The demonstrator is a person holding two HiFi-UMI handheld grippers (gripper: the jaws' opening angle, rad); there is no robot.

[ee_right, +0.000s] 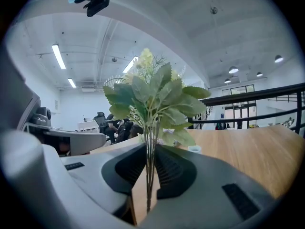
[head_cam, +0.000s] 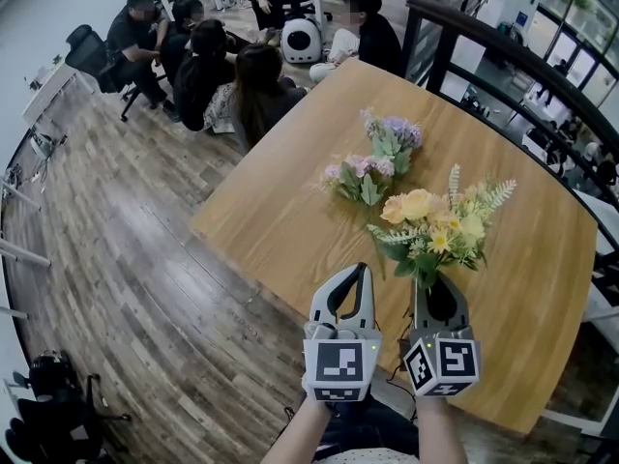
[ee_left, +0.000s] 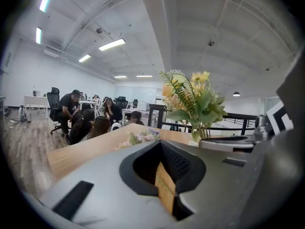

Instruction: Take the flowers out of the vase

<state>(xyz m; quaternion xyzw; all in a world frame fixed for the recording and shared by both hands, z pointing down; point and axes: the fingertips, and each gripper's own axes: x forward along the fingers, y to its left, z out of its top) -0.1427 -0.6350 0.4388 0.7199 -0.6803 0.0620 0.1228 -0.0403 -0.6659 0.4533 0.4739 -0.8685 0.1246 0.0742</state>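
the right gripper point(ee_right: 148, 154) is clenched on the thin green stems of a bunch of yellow and cream artificial flowers with green leaves point(head_cam: 435, 225); in the right gripper view the stems run straight up between the two ribbed dark pads, which pinch them from both sides. the bunch stands roughly upright over the near part of the large light wooden table point(head_cam: 290, 211), its blooms above the jaw tips. no vase can be made out in any view. a second bunch of pale purple and pink artificial flowers point(head_cam: 372, 167) lies flat on the tabletop farther from the person, apart from the held bunch. the left gripper point(head_cam: 363, 269) hangs just beside the right one at about the same height, its jaws drawn together at the tips with nothing between them. past the far corner of the table several people in dark clothes point(head_cam: 193, 56) sit together on a grey-brown plank floor point(head_cam: 126, 259)
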